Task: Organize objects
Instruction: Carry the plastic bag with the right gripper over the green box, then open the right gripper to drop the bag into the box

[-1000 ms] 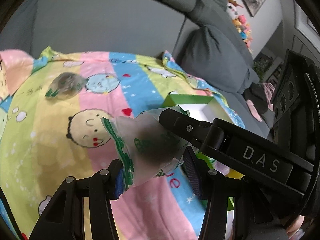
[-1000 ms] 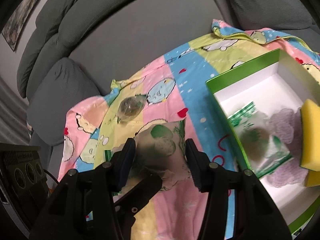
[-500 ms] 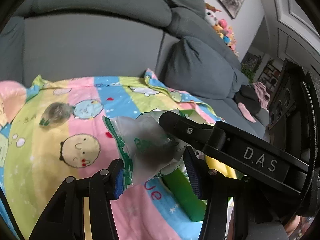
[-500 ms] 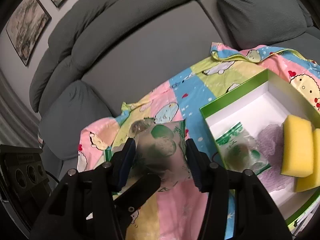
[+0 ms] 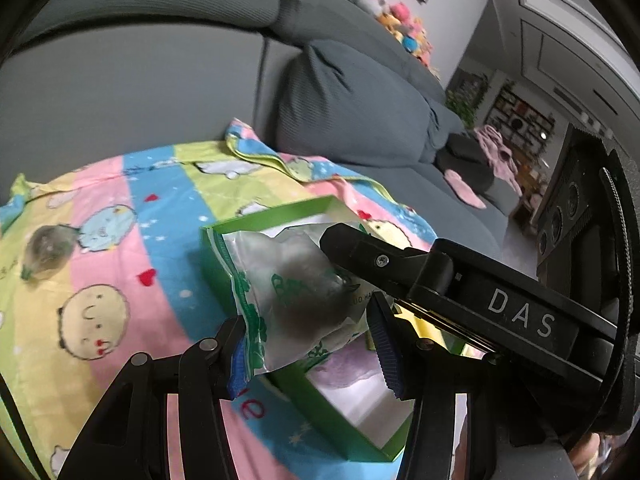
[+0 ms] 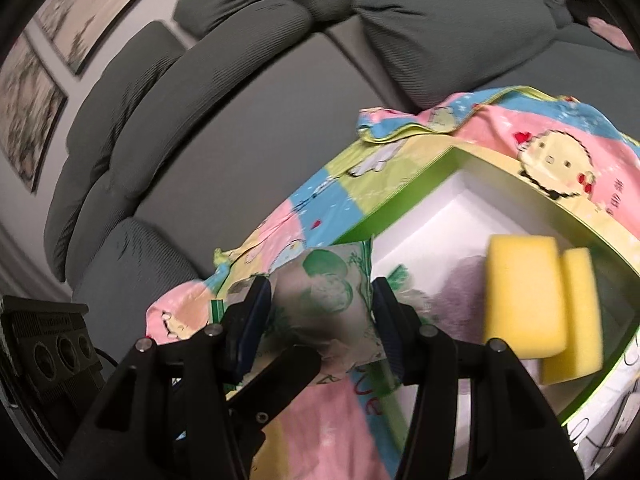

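Note:
A clear zip bag with green print and a dark lump inside (image 5: 292, 296) hangs in the air between both grippers. My left gripper (image 5: 308, 340) and my right gripper (image 6: 320, 320) each pinch a side of it; the same bag shows in the right wrist view (image 6: 324, 300). It hangs over the near left corner of a green box with a white inside (image 6: 404, 200), also seen in the left wrist view (image 5: 272, 216). Two yellow sponges (image 6: 524, 296) stand in the box.
A bright cartoon blanket (image 5: 120, 248) covers the grey sofa seat (image 5: 120, 92). Another small clear bag (image 5: 50, 246) lies on the blanket at the left. Grey cushions (image 6: 440, 20) rise behind the box. A purple patch (image 6: 464, 280) lies on the box floor.
Both grippers have carried the bag to the right, from over the blanket to over the box's corner. The box and sponges now sit much closer.

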`<state>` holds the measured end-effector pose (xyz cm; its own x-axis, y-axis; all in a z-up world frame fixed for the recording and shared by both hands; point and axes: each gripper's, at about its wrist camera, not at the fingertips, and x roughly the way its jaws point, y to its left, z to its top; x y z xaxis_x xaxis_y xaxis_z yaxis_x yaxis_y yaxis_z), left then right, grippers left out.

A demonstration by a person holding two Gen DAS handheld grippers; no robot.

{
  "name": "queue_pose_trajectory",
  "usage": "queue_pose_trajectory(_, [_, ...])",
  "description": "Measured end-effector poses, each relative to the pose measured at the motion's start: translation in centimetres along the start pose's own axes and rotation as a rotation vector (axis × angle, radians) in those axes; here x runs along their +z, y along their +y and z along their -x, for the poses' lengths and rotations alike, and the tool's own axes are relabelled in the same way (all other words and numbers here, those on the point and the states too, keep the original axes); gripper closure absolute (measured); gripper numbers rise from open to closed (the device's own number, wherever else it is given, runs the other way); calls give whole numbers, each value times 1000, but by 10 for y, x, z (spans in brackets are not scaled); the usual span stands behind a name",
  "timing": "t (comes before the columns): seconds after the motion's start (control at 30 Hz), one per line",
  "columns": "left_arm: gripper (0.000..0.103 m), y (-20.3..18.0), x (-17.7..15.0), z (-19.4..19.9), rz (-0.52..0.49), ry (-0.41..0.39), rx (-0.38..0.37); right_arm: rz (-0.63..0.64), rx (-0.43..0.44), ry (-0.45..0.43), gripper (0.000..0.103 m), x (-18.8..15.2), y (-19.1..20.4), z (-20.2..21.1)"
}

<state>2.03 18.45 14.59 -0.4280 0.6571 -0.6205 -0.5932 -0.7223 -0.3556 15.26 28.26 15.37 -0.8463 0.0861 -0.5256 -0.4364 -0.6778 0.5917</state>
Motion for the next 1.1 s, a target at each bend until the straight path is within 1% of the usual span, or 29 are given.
queue_pose_trajectory(0.2, [50,-11,0,-24,-10,46,-38,-89,-50,-18,51,4,-30,1])
queue_pose_trajectory(0.33, [50,-12,0,-37,-7,70,-52,-121,-77,-21,51,5,-40,-1])
queue_pose_trajectory(0.47, [50,-11,2,-49,-3,91,-39,-155,-108,-24,50,6,-51,-7])
queue_pose_trajectory(0.6, [50,-9,-2,-58,21,120,-31,-196,-123,-8,50,8,-64,-18])
queue_pose_trajectory(0.73, [50,-12,-6,-58,11,128,-20,-199,-174,-10,50,8,-67,-21])
queue_pose_trajectory(0.8, [50,-13,-7,-55,14,123,-14,-204,-172,-9,50,8,-69,-21])
queue_pose_trajectory(0.87, [50,-12,-6,-49,8,121,-13,-212,-169,-15,46,8,-71,-20])
queue_pose_trajectory(0.97, [50,-9,-5,-40,18,120,-5,-207,-194,-36,38,9,-70,-16])
queue_pose_trajectory(1.03, [50,-4,-6,-34,42,131,-2,-204,-199,-46,36,10,-69,-15])
queue_pose_trajectory(1.1, [50,1,-11,-25,67,137,1,-202,-182,-42,35,10,-67,-14])
